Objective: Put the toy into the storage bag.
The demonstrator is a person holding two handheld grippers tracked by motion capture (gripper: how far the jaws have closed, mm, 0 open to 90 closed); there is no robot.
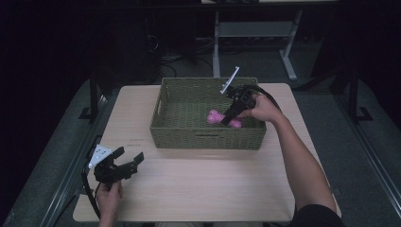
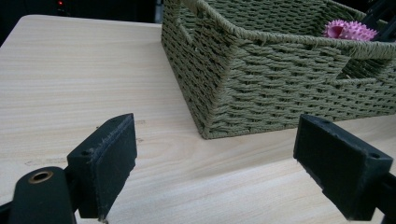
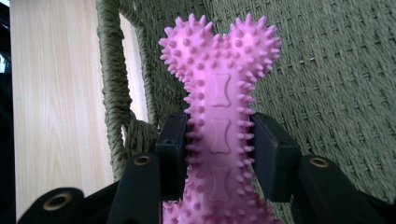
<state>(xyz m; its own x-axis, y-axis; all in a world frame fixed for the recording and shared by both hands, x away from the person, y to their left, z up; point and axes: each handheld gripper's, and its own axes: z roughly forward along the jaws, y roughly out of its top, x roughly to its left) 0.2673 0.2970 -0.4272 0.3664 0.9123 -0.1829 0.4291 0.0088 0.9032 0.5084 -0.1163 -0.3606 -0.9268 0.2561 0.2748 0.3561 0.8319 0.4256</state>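
A pink spiked bone toy (image 1: 218, 117) lies inside the green woven basket (image 1: 163, 125) at mid-table. My right gripper (image 1: 230, 117) reaches into the basket and is shut on the toy's shaft. In the right gripper view both pads press the pink bone toy (image 3: 219, 126) from either side, its knobbed end sticking out above them. My left gripper (image 1: 129, 157) rests near the table's front left, held by a hand, open with nothing between its pads (image 2: 109, 161). From there the basket (image 2: 280, 88) stands ahead, with the pink toy (image 2: 348, 31) peeking over its rim.
The light wooden table (image 1: 198, 189) has bare room in front of and left of the basket. A forearm (image 1: 298, 156) crosses the table's right side. Dark floor and metal desk legs (image 1: 288, 56) lie beyond the far edge.
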